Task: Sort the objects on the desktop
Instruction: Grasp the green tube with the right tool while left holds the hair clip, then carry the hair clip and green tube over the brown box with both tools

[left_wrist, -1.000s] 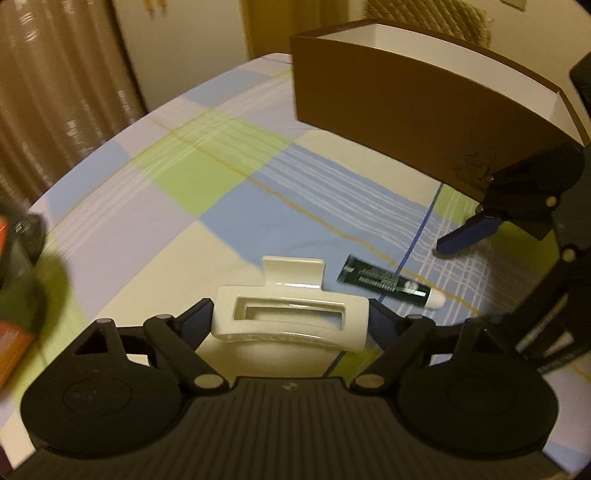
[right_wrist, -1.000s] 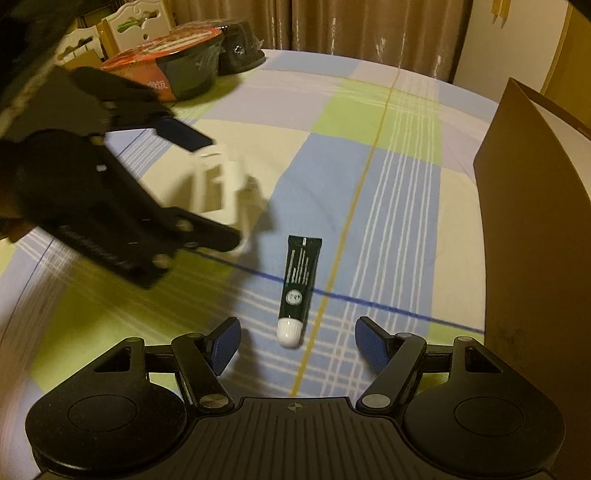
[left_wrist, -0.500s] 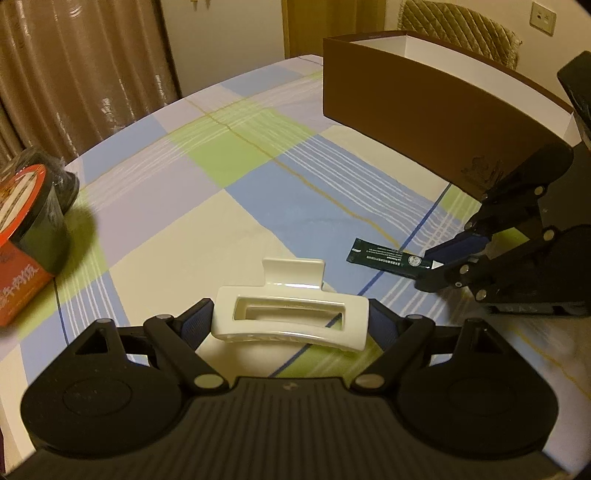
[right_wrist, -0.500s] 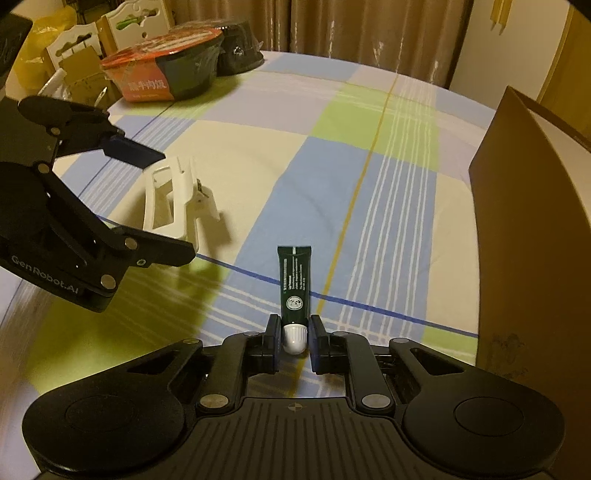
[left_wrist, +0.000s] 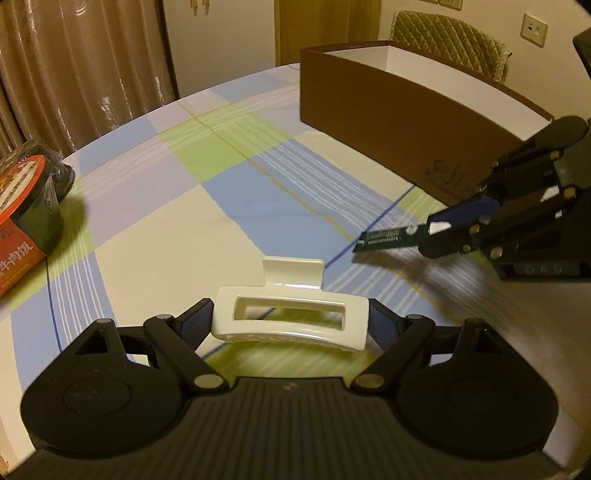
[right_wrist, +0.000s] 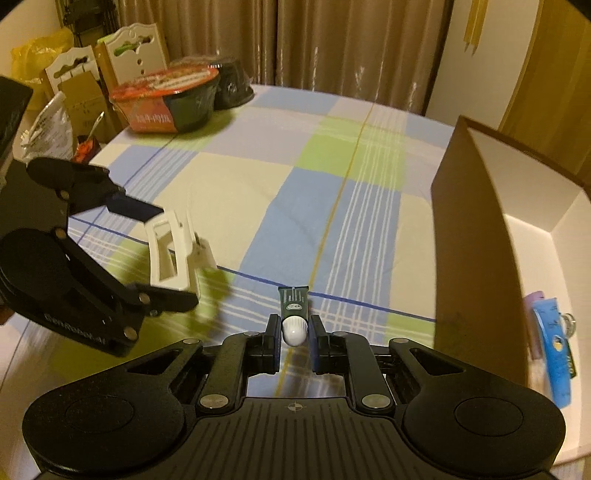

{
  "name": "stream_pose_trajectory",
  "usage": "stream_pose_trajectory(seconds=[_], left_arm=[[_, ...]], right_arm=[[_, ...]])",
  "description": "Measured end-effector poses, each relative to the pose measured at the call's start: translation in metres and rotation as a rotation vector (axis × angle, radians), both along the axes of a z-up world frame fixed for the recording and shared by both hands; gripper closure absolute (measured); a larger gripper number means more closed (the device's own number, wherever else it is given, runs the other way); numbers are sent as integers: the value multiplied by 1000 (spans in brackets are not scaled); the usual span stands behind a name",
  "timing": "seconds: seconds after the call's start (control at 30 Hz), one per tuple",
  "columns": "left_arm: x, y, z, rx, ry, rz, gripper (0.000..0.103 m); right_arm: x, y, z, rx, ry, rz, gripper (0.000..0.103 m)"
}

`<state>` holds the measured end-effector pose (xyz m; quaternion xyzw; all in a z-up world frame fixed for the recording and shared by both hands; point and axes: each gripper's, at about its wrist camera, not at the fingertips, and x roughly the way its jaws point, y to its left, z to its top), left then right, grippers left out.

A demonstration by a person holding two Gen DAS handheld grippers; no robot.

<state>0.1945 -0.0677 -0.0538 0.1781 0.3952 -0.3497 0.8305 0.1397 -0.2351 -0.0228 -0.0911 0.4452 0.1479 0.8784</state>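
A home dining room: a round table [left_wrist: 229, 206] under a checked tablecloth, with a quilted chair [left_wrist: 448, 33] behind it, brown curtains [right_wrist: 332, 48] beyond it, and instant-food bowls [right_wrist: 173, 99] at its edge.

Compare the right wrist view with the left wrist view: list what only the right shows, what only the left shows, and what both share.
Only the right wrist view shows the box interior with a blue tube inside. Only the left wrist view shows a quilted chair back and a wall socket. Both show the brown box, the checked tablecloth, the instant-meal bowl, the left gripper clamping the white hair claw, and the right gripper clamping the dark green tube.
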Motion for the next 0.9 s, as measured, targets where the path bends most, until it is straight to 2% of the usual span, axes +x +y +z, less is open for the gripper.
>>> stream_pose_trajectory(seconds=[0.33,0.67,0.9], left_arm=[[-50,-14,23,6,-43,76,19],[-130,-58,41,4,-57,185,19],[-167,-99,56,-15,-66,133,19]], right_arm=[[-40,-22,32,43,-78,69,90],[-95,-70,54,94,-128,172,90],[-125,-106,74,111,-172,111,90]])
